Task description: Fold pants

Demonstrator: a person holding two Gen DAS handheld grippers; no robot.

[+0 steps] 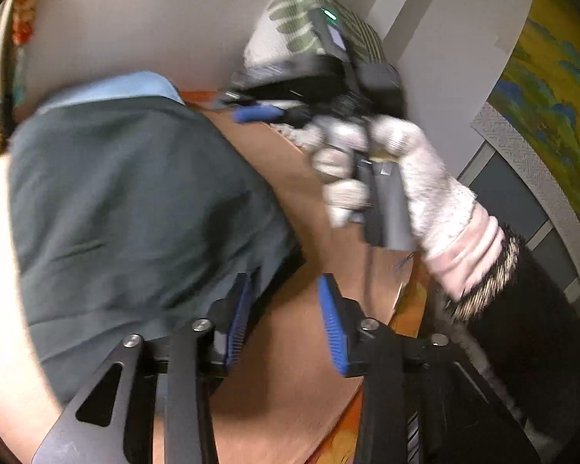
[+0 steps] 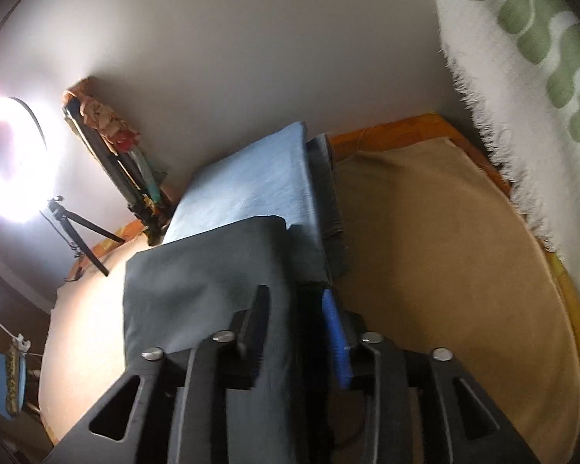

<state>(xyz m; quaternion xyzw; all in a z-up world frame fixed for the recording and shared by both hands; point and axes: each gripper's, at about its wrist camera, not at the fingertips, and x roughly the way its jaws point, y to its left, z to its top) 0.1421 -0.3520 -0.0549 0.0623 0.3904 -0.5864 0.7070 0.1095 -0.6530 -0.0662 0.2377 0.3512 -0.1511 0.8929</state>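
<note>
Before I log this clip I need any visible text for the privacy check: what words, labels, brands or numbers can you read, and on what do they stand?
No legible text in either view.
Small lit screen on the right gripper's body: blurred, unreadable.
Green indicator light beside it: a light, no characters.
Dark pants, light blue garment, green-patterned white blanket: no tags or print showing.

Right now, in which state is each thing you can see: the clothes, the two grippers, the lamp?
dark grey pants: folded flat, lying on the tan cover.
light blue garment: folded, lying partly under the far edge of the pants.
left gripper: open, gripping nothing, at the edge of the pants.
right gripper: open, above the pants, not pinching them.
ring light: switched on.
green-patterned pillow: standing against the wall.
</note>
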